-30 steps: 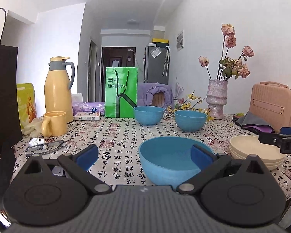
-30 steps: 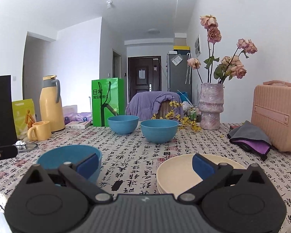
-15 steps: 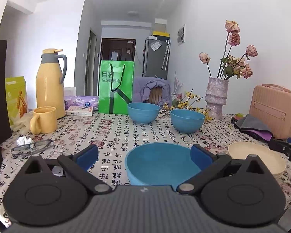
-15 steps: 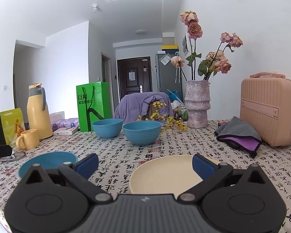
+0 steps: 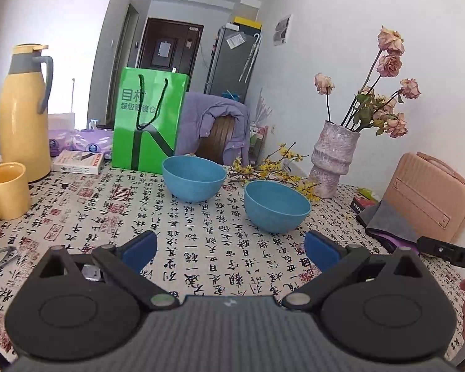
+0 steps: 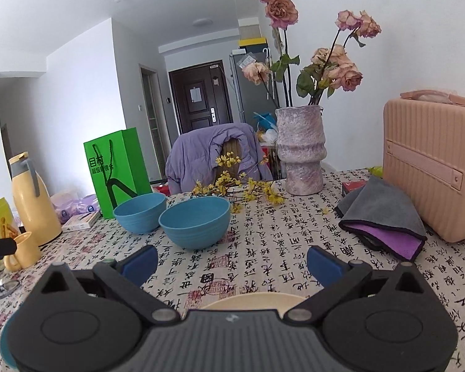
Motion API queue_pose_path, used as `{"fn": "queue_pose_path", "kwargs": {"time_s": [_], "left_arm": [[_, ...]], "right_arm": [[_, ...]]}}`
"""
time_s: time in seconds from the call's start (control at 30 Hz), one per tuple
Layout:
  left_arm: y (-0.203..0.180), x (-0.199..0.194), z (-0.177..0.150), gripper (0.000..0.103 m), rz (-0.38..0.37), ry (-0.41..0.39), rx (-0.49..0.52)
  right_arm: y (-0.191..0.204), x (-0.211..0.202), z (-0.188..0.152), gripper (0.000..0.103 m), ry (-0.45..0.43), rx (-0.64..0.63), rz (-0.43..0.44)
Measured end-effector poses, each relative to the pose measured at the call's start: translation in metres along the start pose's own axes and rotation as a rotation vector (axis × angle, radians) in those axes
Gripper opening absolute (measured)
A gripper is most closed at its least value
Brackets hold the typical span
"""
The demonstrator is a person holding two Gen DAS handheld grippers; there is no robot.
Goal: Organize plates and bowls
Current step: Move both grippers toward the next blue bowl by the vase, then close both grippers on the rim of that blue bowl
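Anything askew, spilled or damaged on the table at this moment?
Nothing spilled or broken. Both blue bowls sit upright, apart. Only oddities: loose yellow flower sprigs lying on the tablecloth beside the vase, whose roses look dried and drooping.

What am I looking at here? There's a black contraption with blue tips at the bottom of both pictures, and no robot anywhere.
No robot: a person holds a two-finger gripper in each hand, with a camera on each looking forward along its fingers. One picture comes from the open left gripper, the other from the open right gripper; neither holds anything. Beyond them is a table under a calligraphy-print tablecloth with two round blue bowls, a yellow mug, a tall yellow thermos jug, a green paper bag and a mottled vase of dried roses. A cream plate peeks out just under the right gripper.
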State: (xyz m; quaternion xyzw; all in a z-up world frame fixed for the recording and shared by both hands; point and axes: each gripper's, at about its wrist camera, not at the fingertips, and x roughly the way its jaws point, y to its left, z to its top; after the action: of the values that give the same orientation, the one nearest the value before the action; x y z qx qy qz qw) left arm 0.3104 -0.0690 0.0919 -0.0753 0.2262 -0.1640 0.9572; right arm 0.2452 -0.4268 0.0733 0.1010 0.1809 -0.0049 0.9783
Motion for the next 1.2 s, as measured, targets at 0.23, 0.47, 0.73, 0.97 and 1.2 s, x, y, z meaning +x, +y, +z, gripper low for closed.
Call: {"fn": "queue_pose_path", "kwargs": {"time_s": [0.23,0.47,0.73,0.97,1.2], "left_arm": [[-0.003,0.074,0.032,0.103,-0.037,0.13,0.008],[-0.006,0.146,0.045,0.103,-0.069,0.262,-0.028],[-0.015,0.221,0.07,0.103,-0.068,0.32,-0.056],[-0.01,0.288,0.08,0.085,0.029,0.368,-0.11],[-0.009,0.33,0.071,0.034,-0.03,0.453,-0.155]], "right_arm": [[-0.016,0.06,0.044,0.102,0.093,0.084,0.103],[-0.029,0.125,0.066,0.1,0.182,0.128,0.135],[-0.027,0.224,0.08,0.091,0.353,0.144,0.149],[-0.019,0.296,0.079,0.078,0.441,0.149,0.108],[-0.01,0.339,0.07,0.027,0.49,0.132,0.061]]}}
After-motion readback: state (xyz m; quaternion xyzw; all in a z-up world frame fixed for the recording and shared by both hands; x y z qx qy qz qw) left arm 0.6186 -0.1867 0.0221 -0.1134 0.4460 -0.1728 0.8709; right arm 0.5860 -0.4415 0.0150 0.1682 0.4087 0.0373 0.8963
